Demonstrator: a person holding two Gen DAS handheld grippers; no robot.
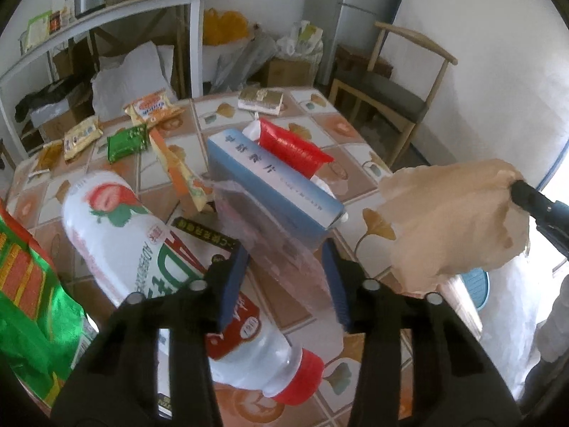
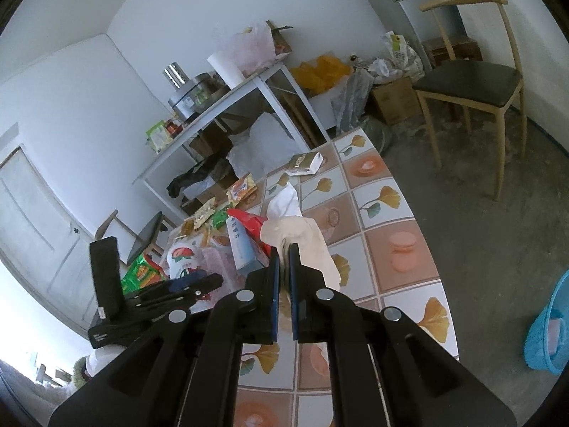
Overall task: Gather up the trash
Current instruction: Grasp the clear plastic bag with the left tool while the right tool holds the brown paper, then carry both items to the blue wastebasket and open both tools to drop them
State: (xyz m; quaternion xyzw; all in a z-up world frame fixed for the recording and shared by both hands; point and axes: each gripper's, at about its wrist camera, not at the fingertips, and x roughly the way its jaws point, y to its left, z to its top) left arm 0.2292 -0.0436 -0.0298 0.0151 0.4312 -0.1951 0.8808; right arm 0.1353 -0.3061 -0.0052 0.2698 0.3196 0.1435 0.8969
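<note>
Trash is spread on the tiled table [image 1: 359, 149]; a clear plastic wrapper [image 1: 270, 235] lies lengthwise between the half-open jaws of the left gripper [image 1: 286, 288], pads not seen pressing. Right gripper [image 2: 283, 277] is clamped on crumpled beige paper [image 2: 302, 238] — nearer the blue basket [image 2: 549, 331], cut off at the edge. Wrapper's far end is blurred.

near table edge [image 2: 409, 284] bare | centre blocked: bottle [image 1: 117, 235], blue box [image 1: 270, 185]
</note>
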